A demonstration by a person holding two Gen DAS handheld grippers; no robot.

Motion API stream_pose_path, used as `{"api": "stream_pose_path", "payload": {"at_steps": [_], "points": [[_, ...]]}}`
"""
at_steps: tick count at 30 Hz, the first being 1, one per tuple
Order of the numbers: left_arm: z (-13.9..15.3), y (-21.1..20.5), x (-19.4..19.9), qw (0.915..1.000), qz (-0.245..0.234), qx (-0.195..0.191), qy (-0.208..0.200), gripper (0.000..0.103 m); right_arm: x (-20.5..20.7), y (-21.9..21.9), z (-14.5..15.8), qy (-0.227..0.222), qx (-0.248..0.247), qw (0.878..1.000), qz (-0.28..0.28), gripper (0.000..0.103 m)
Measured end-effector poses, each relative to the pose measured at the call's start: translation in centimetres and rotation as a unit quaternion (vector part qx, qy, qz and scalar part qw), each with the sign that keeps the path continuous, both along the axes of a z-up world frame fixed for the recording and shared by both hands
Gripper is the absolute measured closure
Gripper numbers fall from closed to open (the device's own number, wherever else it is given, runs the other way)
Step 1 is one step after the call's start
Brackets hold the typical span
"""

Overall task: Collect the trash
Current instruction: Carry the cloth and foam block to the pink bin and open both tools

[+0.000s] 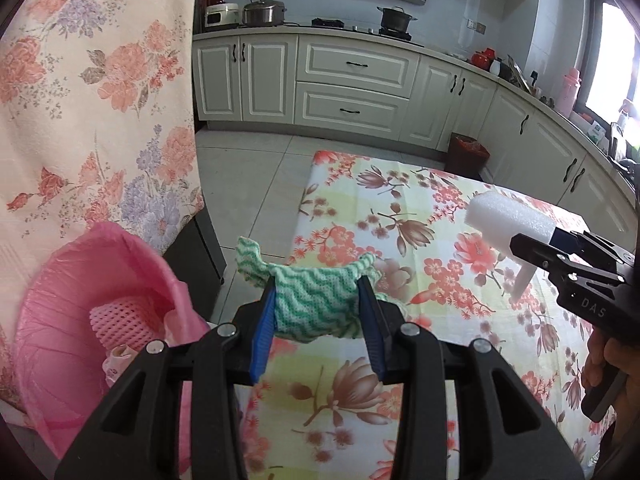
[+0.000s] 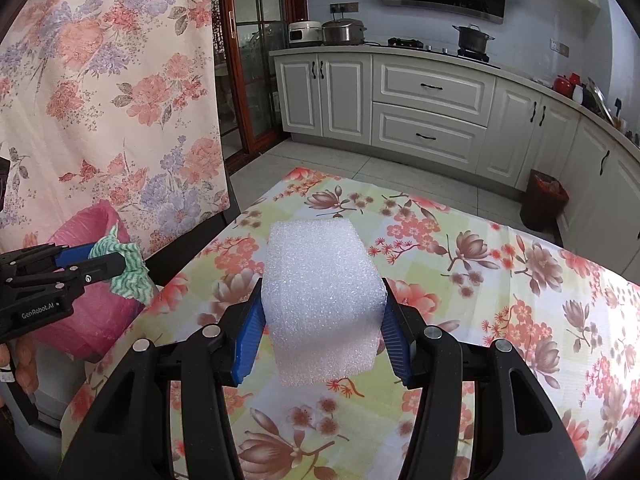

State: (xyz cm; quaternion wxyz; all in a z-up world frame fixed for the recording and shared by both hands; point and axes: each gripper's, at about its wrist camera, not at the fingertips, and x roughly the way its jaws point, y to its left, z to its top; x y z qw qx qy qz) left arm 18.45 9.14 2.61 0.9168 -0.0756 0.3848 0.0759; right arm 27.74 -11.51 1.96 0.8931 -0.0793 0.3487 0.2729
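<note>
Left wrist: rag (image 1: 320,300) in left tool (image 1: 318,292)

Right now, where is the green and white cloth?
The green and white cloth is pinched in the left hand-held gripper, off the floral table's left edge, beside the pink-lined bin.

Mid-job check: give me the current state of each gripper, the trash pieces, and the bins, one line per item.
left gripper: shut on the green-and-white cloth, lifted clear of the table.
green-and-white cloth: crumpled, pinched between the pads.
right gripper: shut on the white foam block, above the table.
white foam block: held, off the tablecloth.
pink-lined bin: open, pink foam net already inside.
dark floor bin: open, holding trash.
</note>
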Motion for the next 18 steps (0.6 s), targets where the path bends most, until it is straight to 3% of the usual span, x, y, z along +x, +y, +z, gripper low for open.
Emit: {"api": "stream_pose_path", "payload": {"at_steps": [18], "points": [[3.4, 10.6, -8.9, 0.9932, 0.108, 0.009, -0.041, 0.065, -3.5, 5.3, 2.2, -0.011, 0.006, 0.999, 0.042, 0.052]]}}
